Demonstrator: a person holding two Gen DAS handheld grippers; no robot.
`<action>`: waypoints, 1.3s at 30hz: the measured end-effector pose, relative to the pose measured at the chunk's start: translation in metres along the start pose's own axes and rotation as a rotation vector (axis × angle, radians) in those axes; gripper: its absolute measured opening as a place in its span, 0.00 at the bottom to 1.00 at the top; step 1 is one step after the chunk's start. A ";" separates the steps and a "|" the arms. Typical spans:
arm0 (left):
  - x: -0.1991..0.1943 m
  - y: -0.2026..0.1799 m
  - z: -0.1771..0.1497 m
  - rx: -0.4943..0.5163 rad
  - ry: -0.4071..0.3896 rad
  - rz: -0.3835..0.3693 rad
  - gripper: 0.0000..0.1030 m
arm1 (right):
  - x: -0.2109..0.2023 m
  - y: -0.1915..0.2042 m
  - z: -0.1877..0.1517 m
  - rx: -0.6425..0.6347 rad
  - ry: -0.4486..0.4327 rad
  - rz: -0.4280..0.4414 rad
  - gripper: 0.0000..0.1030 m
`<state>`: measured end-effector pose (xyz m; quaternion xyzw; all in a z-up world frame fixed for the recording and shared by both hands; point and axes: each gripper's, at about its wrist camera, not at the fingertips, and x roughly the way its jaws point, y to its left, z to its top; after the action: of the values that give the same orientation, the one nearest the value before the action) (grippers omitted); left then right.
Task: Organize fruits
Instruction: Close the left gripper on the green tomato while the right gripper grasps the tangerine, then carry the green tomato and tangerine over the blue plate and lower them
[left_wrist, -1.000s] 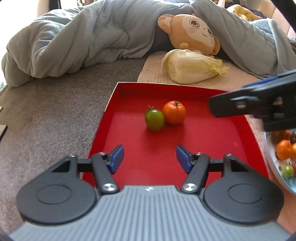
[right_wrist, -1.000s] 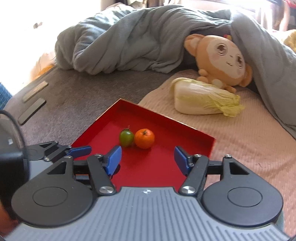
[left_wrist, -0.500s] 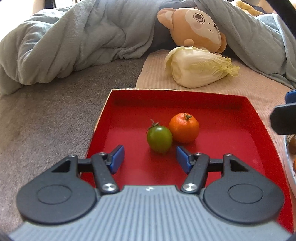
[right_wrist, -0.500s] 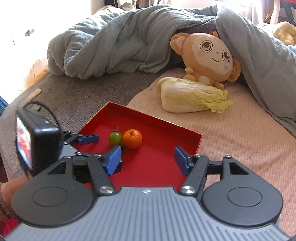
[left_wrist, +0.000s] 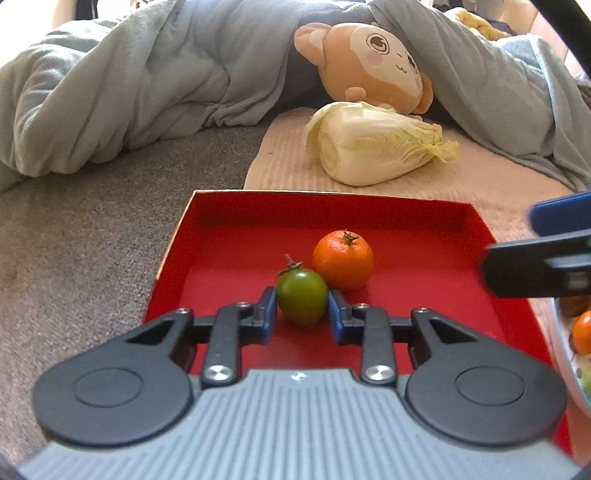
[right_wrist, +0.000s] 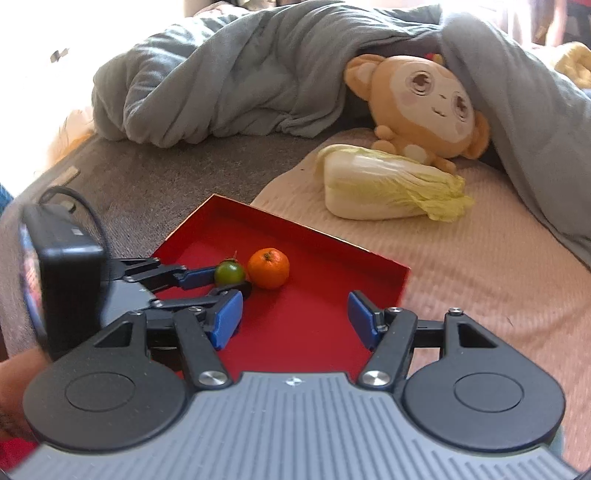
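A green tomato (left_wrist: 302, 301) and an orange mandarin (left_wrist: 342, 259) lie side by side in a red tray (left_wrist: 413, 221) on the bed. My left gripper (left_wrist: 301, 313) has its blue pads closed against both sides of the green tomato, which still rests on the tray floor. In the right wrist view the left gripper (right_wrist: 218, 281) holds the green tomato (right_wrist: 229, 272) next to the mandarin (right_wrist: 268, 267). My right gripper (right_wrist: 294, 318) is open and empty over the red tray's (right_wrist: 306, 332) near right part.
A napa cabbage (left_wrist: 373, 147) and a monkey plush (left_wrist: 369, 66) lie beyond the tray on a beige mat (left_wrist: 491, 184), under a grey-blue blanket (left_wrist: 129, 92). A bowl (left_wrist: 569, 362) with more small fruits sits at the right edge. Grey carpet-like cover (left_wrist: 74, 258) lies left.
My left gripper moved forward and lower to the green tomato and closed its pads on it. The right gripper shifted a little, still open above the tray.
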<state>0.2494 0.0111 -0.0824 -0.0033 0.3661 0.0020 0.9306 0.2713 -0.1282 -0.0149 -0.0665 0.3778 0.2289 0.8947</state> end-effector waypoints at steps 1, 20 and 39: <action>-0.003 0.002 -0.002 -0.014 0.000 -0.006 0.31 | 0.007 0.000 0.001 -0.010 0.004 -0.001 0.67; -0.046 0.012 -0.033 -0.089 0.058 -0.003 0.31 | 0.097 0.024 0.020 -0.044 0.077 0.033 0.59; -0.064 0.034 -0.045 -0.141 0.065 0.025 0.31 | 0.100 0.033 0.017 -0.083 0.107 0.014 0.44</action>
<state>0.1711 0.0448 -0.0719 -0.0644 0.3952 0.0392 0.9155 0.3274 -0.0579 -0.0719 -0.1129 0.4156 0.2466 0.8681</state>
